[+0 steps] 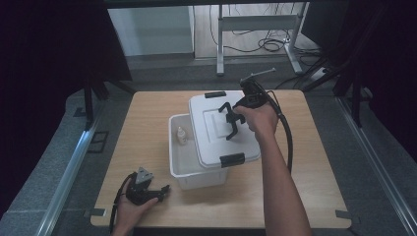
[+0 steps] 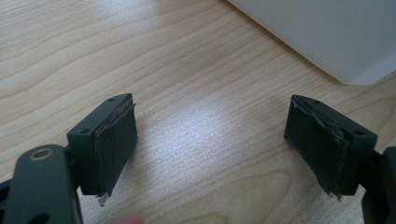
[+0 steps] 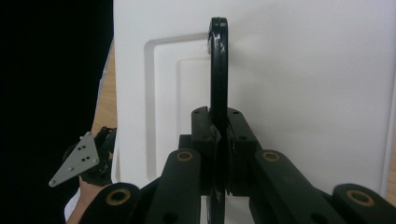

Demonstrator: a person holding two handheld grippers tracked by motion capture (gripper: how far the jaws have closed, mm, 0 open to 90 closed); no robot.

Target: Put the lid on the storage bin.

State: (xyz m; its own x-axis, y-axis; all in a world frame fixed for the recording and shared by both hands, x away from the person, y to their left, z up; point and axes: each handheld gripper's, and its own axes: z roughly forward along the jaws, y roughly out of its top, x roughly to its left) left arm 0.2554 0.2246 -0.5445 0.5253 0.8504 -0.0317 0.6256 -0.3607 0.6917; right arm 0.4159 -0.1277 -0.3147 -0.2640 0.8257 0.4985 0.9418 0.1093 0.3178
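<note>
Centrally, a white bin (image 1: 189, 169) stood on the table (image 1: 314, 187), with its lid (image 1: 216, 142) lying askew over the right part of the opening. The right gripper (image 1: 231, 120) was clamped on the lid's black handle (image 3: 218, 60), which stood upright between the closed jaws. Inside the uncovered left part of the bin stood a small bottle (image 1: 181, 135). The left gripper (image 1: 164, 189) rested on the table near the bin's front left corner, jaws wide apart and holding nothing.
</note>
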